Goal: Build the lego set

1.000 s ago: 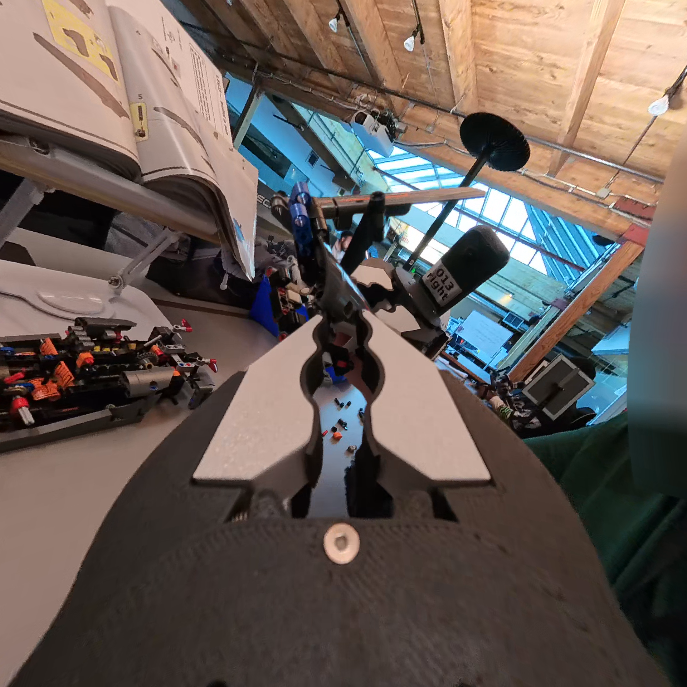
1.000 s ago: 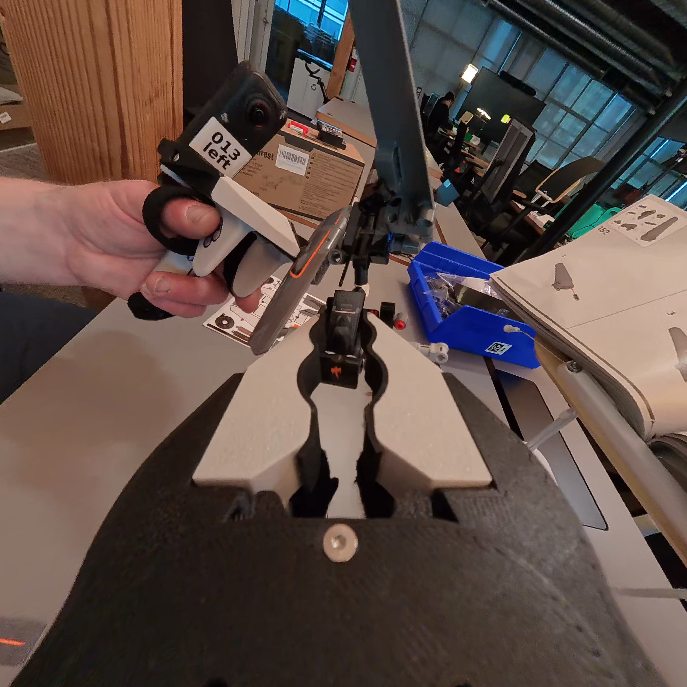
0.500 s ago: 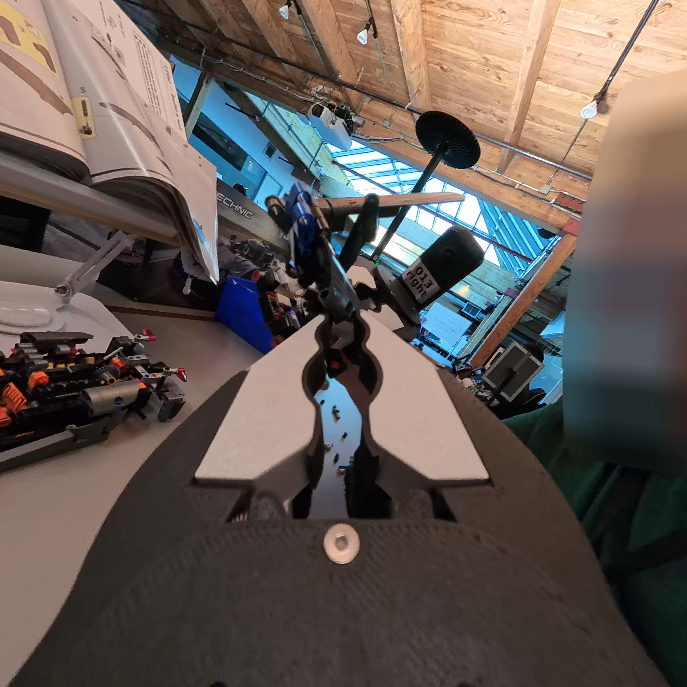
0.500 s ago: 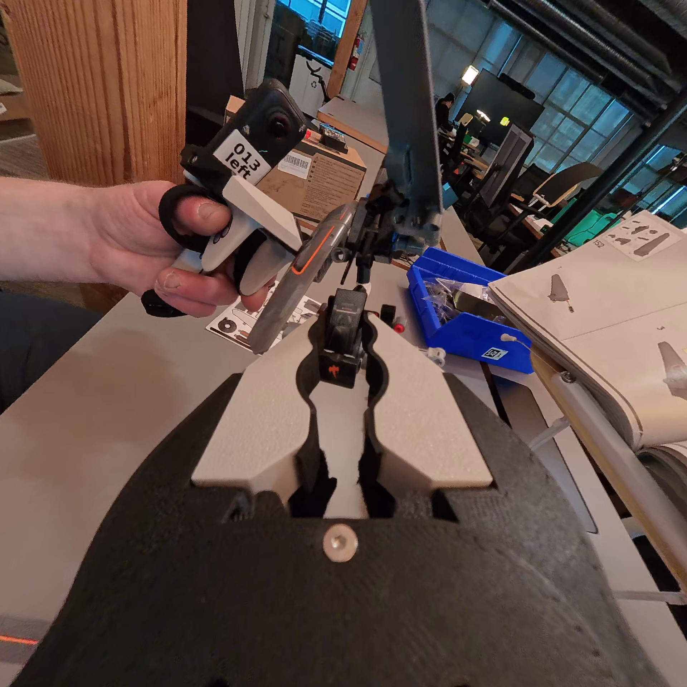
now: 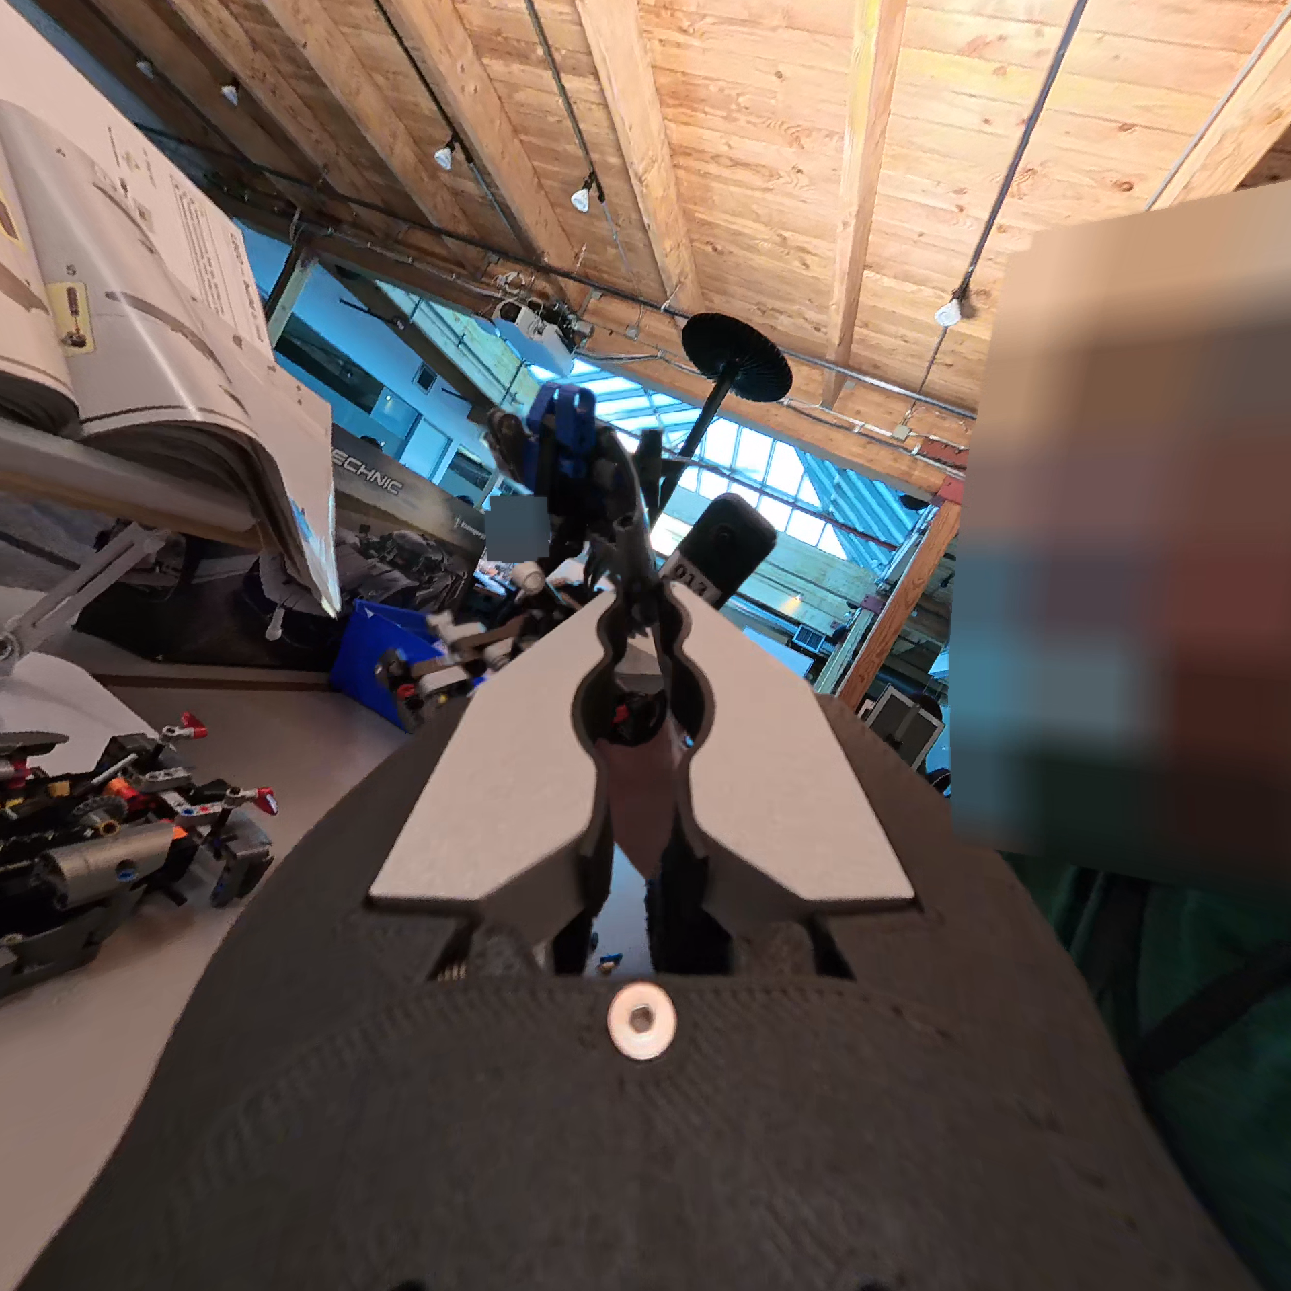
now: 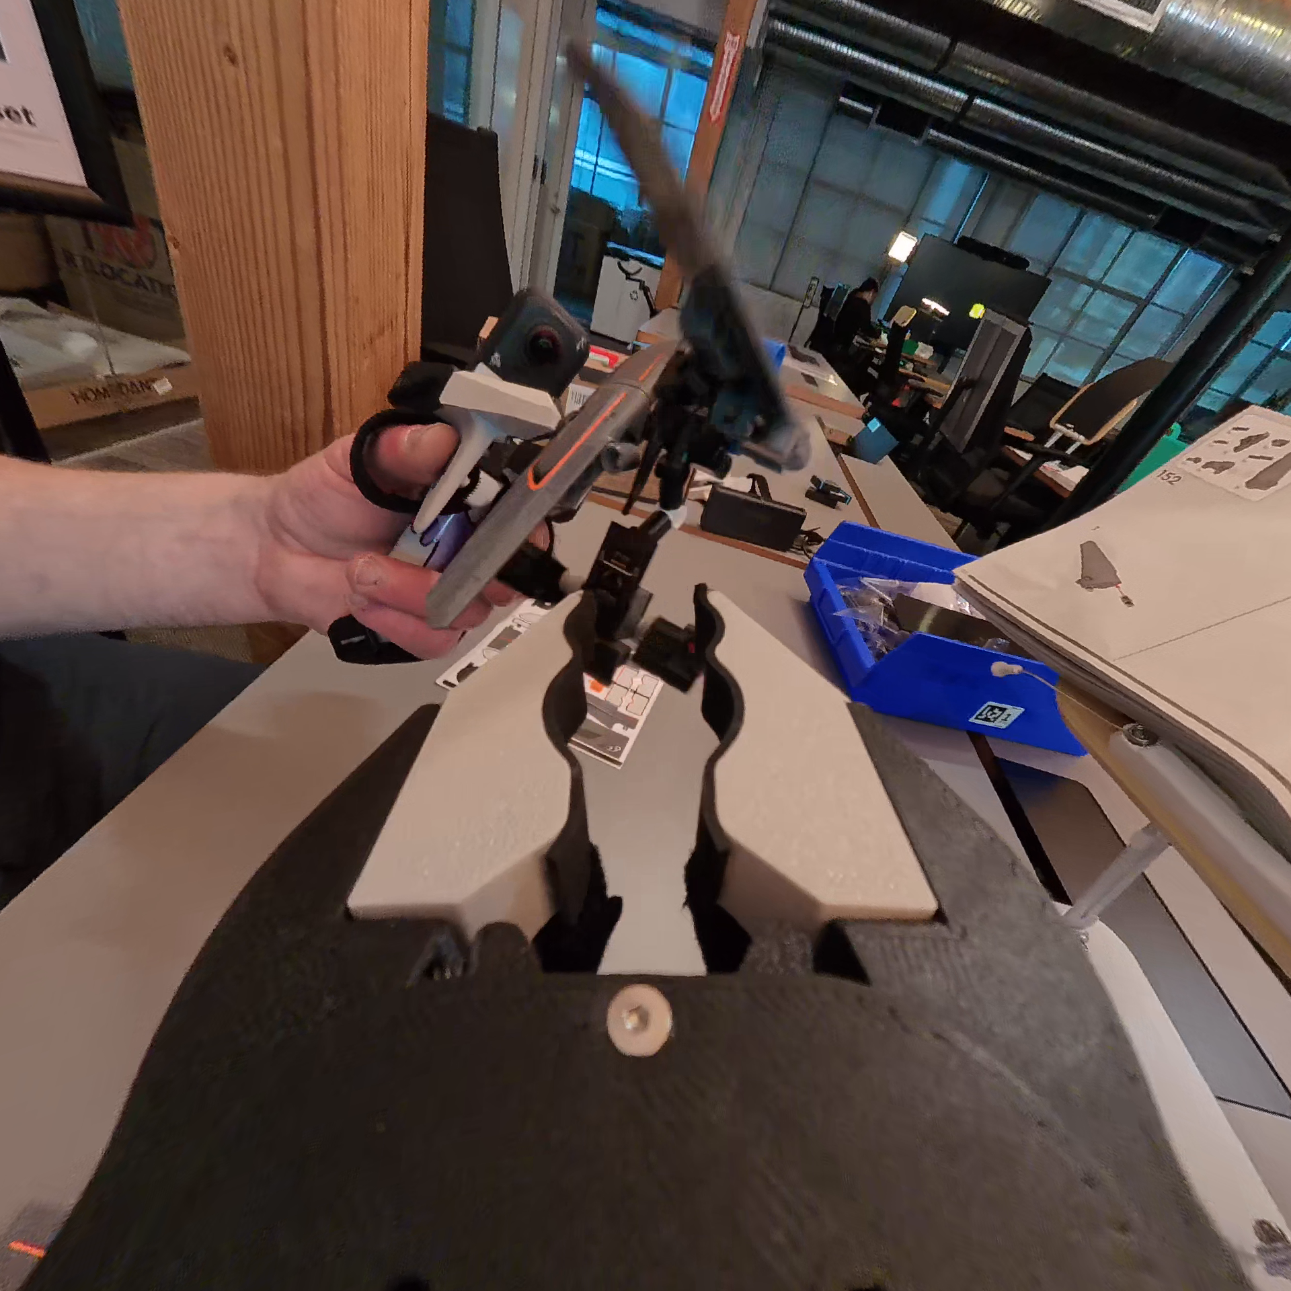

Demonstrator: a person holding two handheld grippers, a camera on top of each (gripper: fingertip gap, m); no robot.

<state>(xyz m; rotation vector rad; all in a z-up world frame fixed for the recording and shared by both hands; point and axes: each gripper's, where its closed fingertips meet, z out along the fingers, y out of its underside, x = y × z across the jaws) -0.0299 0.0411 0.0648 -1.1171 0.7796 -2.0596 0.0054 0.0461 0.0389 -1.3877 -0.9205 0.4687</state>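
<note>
Since half a second back your right gripper (image 6: 639, 632) has let go: its fingers were pinched on the small black piece, now they stand apart with that black piece (image 6: 618, 566) hanging between the tips, whether it touches them I can't tell. It dangles off the underside of the grey model (image 6: 552, 482), which has tipped over, long strut blurred. Your left gripper (image 5: 639, 611) is clamped on that model, fingers nearly together around its dark stem, held up above the table (image 6: 209, 754). Off to the side you've got the half-built chassis (image 5: 105, 838) on the table, the blue bin (image 6: 936, 670) and the open manual (image 6: 1153, 559) beside it
</note>
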